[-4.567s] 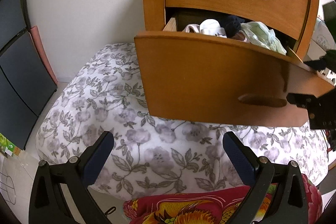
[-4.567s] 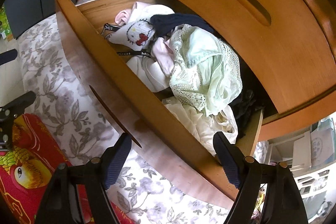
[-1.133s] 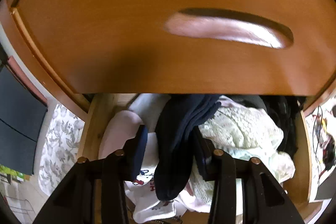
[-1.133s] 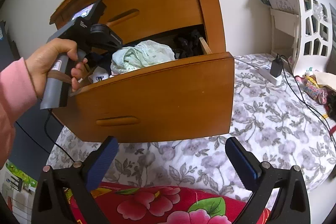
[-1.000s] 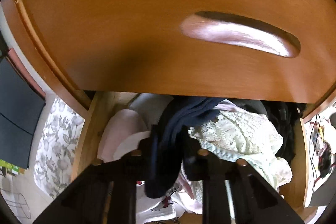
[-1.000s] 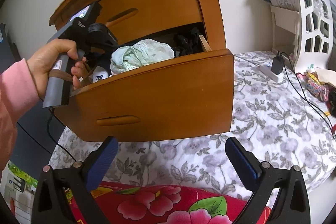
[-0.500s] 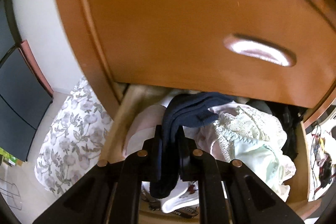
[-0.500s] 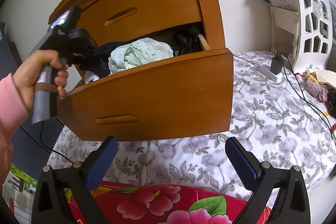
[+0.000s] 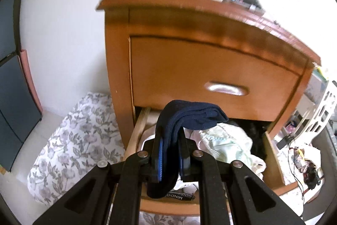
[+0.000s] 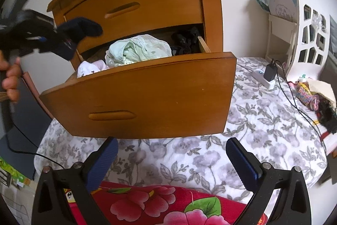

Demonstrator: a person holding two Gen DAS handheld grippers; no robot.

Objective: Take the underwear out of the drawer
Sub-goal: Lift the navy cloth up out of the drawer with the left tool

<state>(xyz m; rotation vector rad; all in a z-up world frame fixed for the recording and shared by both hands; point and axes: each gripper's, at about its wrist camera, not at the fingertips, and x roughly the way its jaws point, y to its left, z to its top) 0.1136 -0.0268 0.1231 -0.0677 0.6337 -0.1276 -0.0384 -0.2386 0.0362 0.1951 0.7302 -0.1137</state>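
1. The left hand-held gripper [image 9: 170, 153], clamped on the dark navy underwear [image 9: 185, 119], now holds it above the open wooden drawer [image 10: 147, 98], no longer inside.
2. The right hand-held gripper [image 10: 170, 161] stays wide, empty.
3. The underwear's lower end is hidden between the fingers [image 9: 157, 159].

Left gripper [image 9: 170, 148] jaws clamped (angled down); right gripper [image 10: 171, 158] jaws wide.

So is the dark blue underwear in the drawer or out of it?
Out: the left gripper pinches the dark blue underwear in the air beside the drawer.
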